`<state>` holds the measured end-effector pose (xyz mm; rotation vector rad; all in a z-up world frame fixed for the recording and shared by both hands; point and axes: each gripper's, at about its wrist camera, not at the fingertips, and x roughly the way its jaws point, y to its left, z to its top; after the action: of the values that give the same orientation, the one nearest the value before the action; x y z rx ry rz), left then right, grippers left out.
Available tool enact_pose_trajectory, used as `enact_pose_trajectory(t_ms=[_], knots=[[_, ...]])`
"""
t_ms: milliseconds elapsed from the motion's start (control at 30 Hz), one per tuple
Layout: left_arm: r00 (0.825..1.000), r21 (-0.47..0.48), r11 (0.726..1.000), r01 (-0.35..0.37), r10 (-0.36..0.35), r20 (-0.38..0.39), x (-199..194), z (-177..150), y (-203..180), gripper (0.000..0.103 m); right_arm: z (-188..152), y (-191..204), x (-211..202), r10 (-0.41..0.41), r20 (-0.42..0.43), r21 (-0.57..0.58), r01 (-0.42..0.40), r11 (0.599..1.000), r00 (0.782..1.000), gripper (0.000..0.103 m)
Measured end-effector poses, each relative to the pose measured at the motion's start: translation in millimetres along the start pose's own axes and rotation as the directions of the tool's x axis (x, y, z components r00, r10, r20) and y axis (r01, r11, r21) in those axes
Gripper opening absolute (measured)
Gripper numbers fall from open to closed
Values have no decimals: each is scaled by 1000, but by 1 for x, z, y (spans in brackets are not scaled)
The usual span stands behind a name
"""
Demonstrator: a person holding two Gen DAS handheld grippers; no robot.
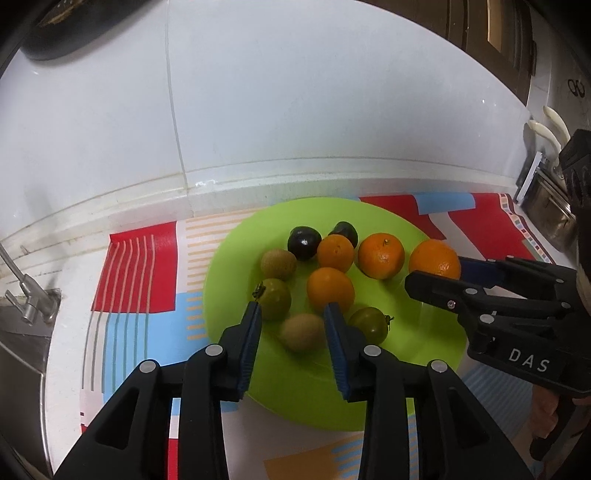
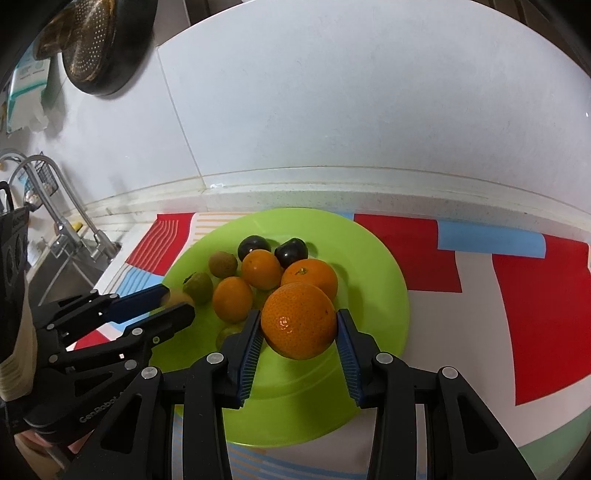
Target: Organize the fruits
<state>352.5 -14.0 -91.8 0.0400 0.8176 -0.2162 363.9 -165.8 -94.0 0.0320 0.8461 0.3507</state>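
Green plate [image 2: 369, 258] holds all fruit; my right gripper [image 2: 299, 325] grips an orange [image 2: 299, 325], left gripper [image 1: 293, 314] narrowly open around a kiwi [image 1: 301, 332].

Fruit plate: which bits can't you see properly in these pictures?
- Brown fruit: blurred in the left wrist view; in the right wrist view the left gripper covers most of it.
- Nearest green tomato: right wrist view, mostly behind a finger of the right gripper.
- Dark pan: left wrist view, cut off by the top edge.
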Motion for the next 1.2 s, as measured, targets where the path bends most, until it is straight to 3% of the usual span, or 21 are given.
enact_pose_trajectory(t_ms=[367,567,700,1200], knots=[[997,-24,999,-38,39,63,-43,-4,-3,48,-3,6,-30,-1,58,-12,1,1000,998,42],[992,-42,997,-60,64,107,-85,-11,-11,59,-10,13,-67,-3,106,-10,4,1000,994,43],[985,-50,995,-91,98,139,-113,-19,-18,69,-19,20,-98,-11,147,-11,12,1000,989,49],[961,-71,986,-151,163,223,-202,-55,-38,85,-60,46,-185,-28,230,-22,34,999,973,55]])
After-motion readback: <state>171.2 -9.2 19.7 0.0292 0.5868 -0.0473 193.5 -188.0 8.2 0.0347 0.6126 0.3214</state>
